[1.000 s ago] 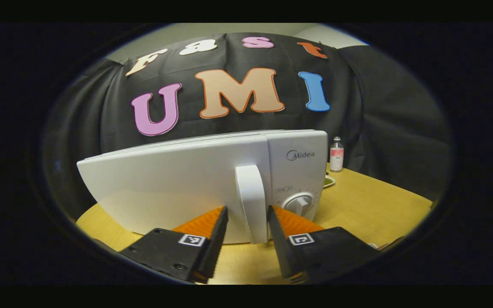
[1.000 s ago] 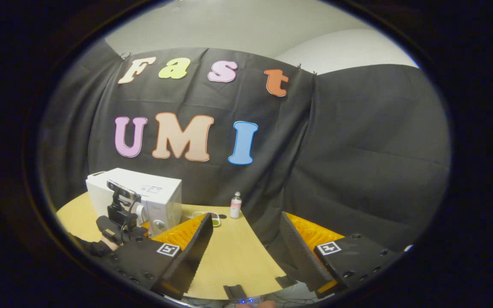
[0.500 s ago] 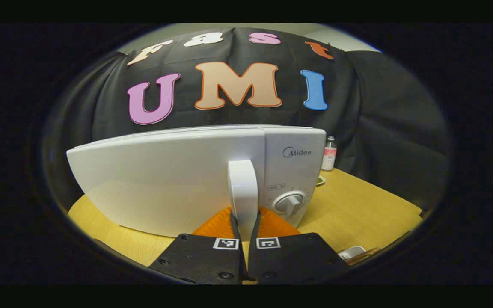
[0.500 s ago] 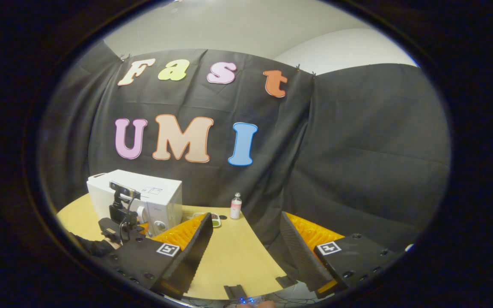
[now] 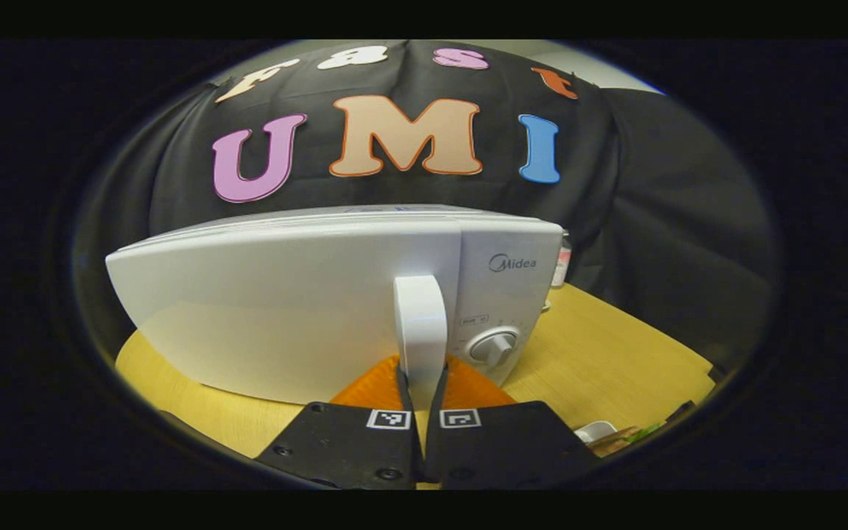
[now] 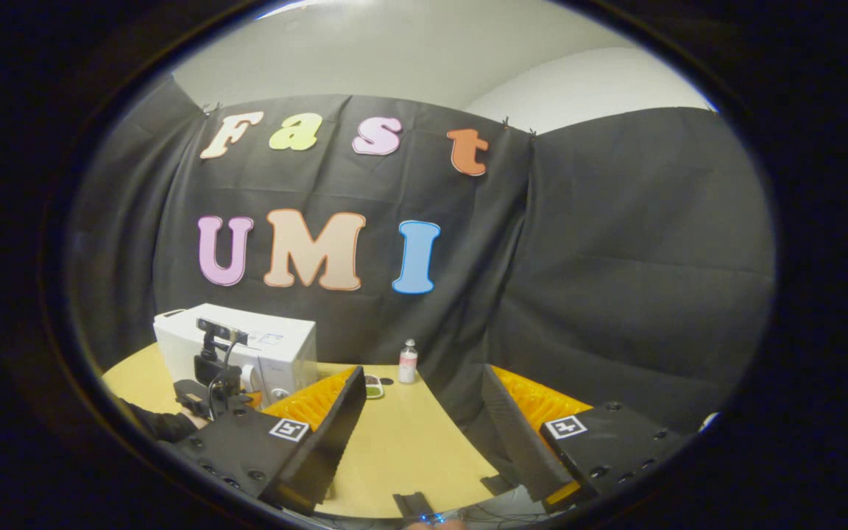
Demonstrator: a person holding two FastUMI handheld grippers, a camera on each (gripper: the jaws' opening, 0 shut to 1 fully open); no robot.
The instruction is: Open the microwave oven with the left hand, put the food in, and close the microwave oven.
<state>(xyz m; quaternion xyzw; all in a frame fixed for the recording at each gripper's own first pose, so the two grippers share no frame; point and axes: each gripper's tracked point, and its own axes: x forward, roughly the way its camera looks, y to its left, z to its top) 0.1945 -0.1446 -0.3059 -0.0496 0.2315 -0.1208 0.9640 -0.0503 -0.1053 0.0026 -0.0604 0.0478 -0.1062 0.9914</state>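
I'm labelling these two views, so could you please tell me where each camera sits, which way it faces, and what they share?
Left gripper view: rides on the left claw, close to the microwave, facing its front; its own fingers pinch the door handle.
Right gripper view: rides on the right claw, held back above the table, facing the booth's wall; its own fingers stand apart, holding nothing.
Shared: microwave, table, a small bottle, and the left claw, seen farther off with a sleeve behind it.

wall: black cloth (image 6: 615, 258) | table: light wood (image 6: 402, 442) | upper wall: pale (image 6: 409, 51)
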